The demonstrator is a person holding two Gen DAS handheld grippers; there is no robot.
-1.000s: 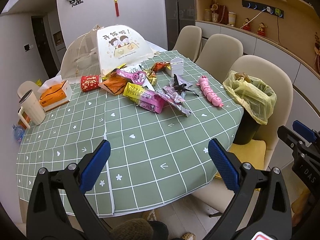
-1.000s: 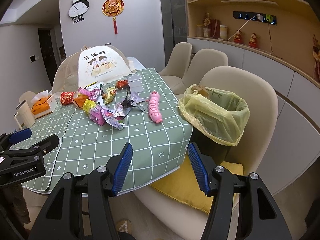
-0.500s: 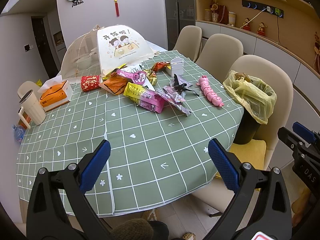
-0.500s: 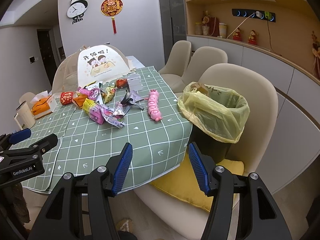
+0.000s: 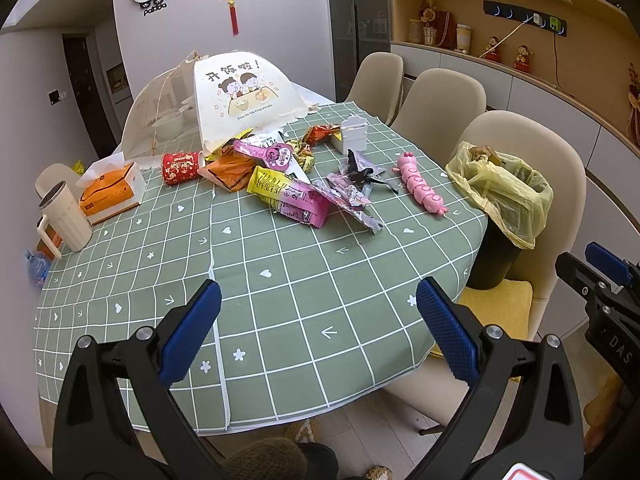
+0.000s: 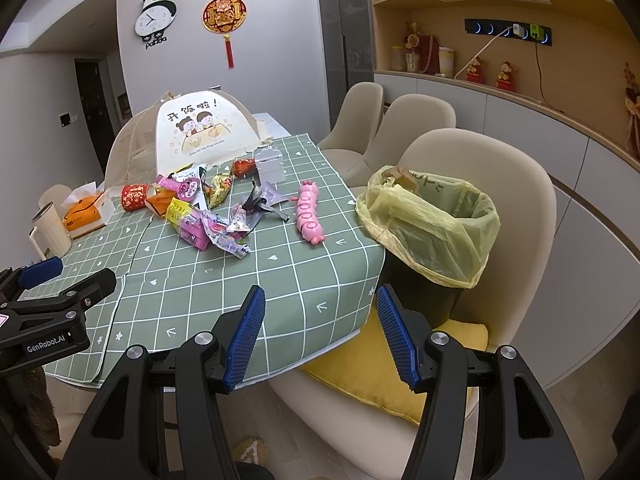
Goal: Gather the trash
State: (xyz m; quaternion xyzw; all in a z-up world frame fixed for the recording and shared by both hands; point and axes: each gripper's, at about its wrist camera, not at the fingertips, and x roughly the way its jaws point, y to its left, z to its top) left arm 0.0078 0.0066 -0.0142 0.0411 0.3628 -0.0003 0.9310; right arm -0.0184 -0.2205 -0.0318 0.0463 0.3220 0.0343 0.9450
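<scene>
Both claws are being held spread and empty: the left gripper (image 5: pixel 318 322) barely shifted over the near tablecloth (image 5: pixel 280 280), the right gripper (image 6: pixel 320 332) being eased nearer it. Wrappers (image 5: pixel 296 196) are lying far across the tablecloth; the bin bag (image 6: pixel 436 220) is waiting beside its right edge, nothing collected yet.

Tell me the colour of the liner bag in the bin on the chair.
The thin plastic liner bag is pale translucent yellow, clearest in the right wrist view.

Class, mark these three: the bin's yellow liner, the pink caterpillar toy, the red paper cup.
yellow liner (image 6: pixel 440 228), right wrist view, front wall.
pink caterpillar toy (image 5: pixel 418 182), left wrist view, mid body.
red paper cup (image 5: pixel 180 167), left wrist view, side.
</scene>
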